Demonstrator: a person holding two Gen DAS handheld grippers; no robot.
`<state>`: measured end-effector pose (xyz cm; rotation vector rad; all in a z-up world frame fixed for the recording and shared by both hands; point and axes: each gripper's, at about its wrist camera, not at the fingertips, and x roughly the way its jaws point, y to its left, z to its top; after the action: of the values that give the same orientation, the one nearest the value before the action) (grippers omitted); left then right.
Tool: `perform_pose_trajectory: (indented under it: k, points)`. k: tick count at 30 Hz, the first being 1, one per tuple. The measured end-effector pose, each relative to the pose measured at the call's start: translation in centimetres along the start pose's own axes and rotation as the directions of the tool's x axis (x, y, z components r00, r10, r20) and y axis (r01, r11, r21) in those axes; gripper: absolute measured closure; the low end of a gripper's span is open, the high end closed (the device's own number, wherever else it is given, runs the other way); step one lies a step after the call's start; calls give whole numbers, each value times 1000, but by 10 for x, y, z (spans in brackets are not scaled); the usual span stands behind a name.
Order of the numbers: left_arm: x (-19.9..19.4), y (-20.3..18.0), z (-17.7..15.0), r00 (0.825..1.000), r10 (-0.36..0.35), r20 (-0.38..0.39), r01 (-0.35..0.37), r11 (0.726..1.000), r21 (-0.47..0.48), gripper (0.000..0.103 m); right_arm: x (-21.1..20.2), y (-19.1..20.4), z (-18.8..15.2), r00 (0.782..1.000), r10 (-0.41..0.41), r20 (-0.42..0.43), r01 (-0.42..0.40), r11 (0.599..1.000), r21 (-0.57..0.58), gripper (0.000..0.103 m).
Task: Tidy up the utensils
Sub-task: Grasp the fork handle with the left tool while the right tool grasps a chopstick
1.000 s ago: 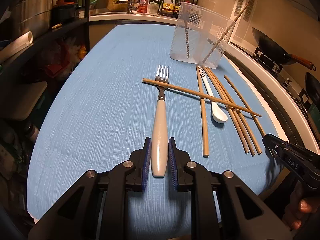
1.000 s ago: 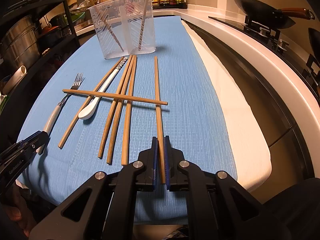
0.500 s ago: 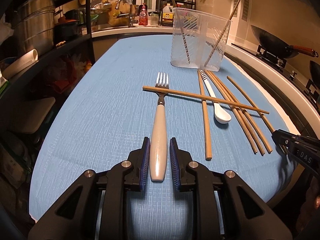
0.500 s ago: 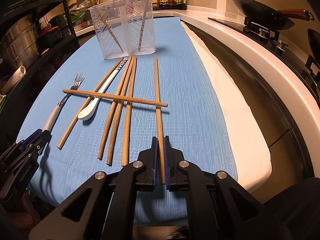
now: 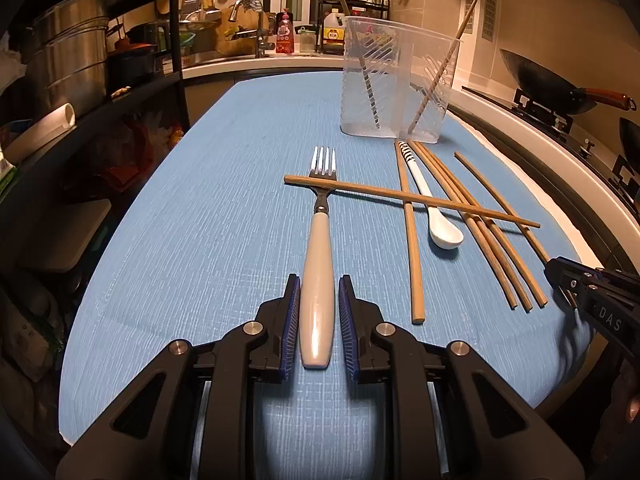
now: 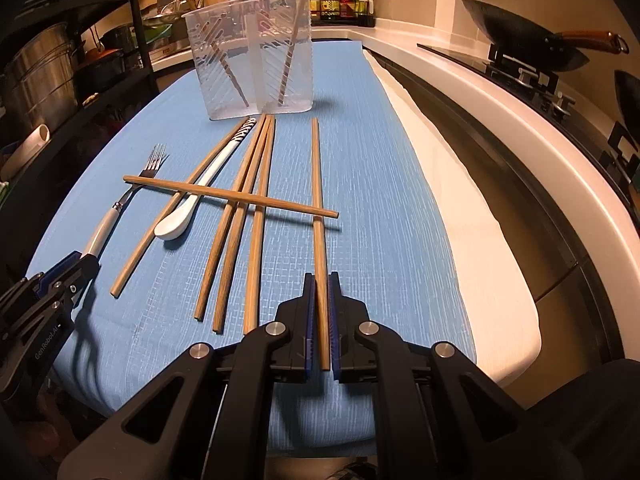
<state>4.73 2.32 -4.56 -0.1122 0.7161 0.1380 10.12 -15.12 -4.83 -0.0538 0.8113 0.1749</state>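
left tongs straddle the fork handle, blades slightly apart, near the tabletop front edge. right tongs clamped on a chopstick.

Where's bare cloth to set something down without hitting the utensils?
Free: blue cloth left of the fork, and the strip between the rightmost chopstick and the cloth's white edge. Crowded: fork through spoon and chopsticks, up to the clear holder.
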Motion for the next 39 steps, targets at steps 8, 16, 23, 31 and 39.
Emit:
perform_pose_trajectory:
  k: [8,16,23,31,39]
  points:
    - [2,1,4,1000,-11,-4,11,1000,-12,85,0,3,1,1000,-10,11,10,1000,-29,97]
    - [-3,4,8,1000,-18,6,18,1000,-18,85,-6,-1,3,1000,8,28,-8,1000,-3,97]
    - [-20,7,16,998,-40,47,40,999,-18,85,-20,-4,7,997,9,74,-9,1000,4,97]
    - [-46,6,31,991,-54,123,53,999,9,85,-50,-9,14,987,17,159,-19,1000,6,97]
    - [-66,12,49,981,-65,181,66,998,2,85,-87,-12,33,968,26,251,-20,1000,-24,97]
